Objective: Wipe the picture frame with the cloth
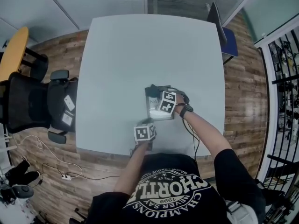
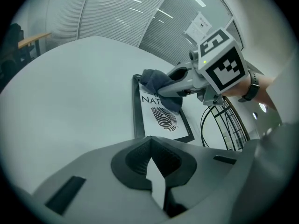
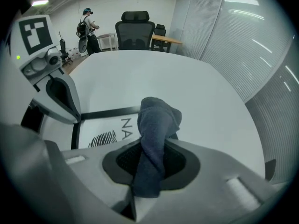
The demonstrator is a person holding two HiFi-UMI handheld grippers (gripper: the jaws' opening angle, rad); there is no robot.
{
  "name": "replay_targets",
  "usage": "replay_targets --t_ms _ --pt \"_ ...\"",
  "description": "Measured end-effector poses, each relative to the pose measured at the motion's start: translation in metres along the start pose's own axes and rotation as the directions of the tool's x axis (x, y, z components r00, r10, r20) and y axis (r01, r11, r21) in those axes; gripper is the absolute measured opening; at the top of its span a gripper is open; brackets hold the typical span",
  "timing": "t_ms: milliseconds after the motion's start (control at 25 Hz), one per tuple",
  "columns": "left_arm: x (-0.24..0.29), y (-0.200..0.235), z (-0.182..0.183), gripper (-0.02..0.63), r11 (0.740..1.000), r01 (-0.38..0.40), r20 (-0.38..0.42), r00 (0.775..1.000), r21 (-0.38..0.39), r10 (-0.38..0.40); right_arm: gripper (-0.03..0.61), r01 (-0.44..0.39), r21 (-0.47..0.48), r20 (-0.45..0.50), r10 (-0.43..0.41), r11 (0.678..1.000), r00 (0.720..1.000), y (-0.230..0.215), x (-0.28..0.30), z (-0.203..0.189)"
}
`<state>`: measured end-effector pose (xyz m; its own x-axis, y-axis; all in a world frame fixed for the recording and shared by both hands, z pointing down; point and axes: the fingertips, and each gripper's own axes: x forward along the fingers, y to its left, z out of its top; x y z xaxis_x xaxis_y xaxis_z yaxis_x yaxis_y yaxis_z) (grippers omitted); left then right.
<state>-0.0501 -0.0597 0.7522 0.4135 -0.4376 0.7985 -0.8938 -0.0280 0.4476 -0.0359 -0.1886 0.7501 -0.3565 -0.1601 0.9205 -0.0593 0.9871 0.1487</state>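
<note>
Starting nearest us, the left tongs (image 2: pixel 156 178) are closed with nothing between them, low at the near edge of the frame (image 2: pixel 161 120). We cannot tell whether they press on that edge, since their own body hides it.

Just beyond, the frame lies flat on the worktop (image 1: pixel 140 55), toward our side of it, its black border around a white print with a leaf and some lettering.

Over the frame, the right tongs (image 3: pixel 149 169) are clamped on the cloth (image 3: pixel 156 122), which bunches up out of them. Seen from the left gripper view, the free end of the cloth lies on the far part of the print, covering some of the lettering.

We judge the wiping to be under way, not finished: the cloth is on the glass at the far end, and the leaf, the near part and the border lie uncovered. No dirt or streaks show, so we cannot say how much is already clean.

Farther off, a chair (image 1: pixel 28 101) stands beside the worktop.
</note>
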Motion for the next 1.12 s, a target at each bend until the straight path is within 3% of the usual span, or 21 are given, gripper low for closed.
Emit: replay_targets --t_ms 360,560,840,1120 --pt "0.000 0.000 -0.001 0.002 1.000 -0.007 0.005 1.000 0.008 0.007 0.084 0.046 0.080 -0.007 -0.046 0.996 0.999 -0.017 -0.023 -0.060" --pt "0.002 -0.001 -0.002 0.002 1.000 -0.008 0.001 1.000 0.002 0.008 0.084 0.050 0.111 -0.020 -0.048 0.993 0.999 -0.021 -0.026 -0.067" --pt "0.000 -0.003 0.000 0.002 1.000 -0.005 0.001 1.000 -0.001 0.005 0.084 0.001 -0.014 0.064 0.000 1.000 0.998 0.006 -0.027 -0.005" --pt "0.002 -0.002 -0.001 0.002 1.000 -0.004 0.003 1.000 -0.005 0.004 0.084 -0.055 -0.027 0.116 0.057 0.998 0.992 0.018 -0.009 0.053"
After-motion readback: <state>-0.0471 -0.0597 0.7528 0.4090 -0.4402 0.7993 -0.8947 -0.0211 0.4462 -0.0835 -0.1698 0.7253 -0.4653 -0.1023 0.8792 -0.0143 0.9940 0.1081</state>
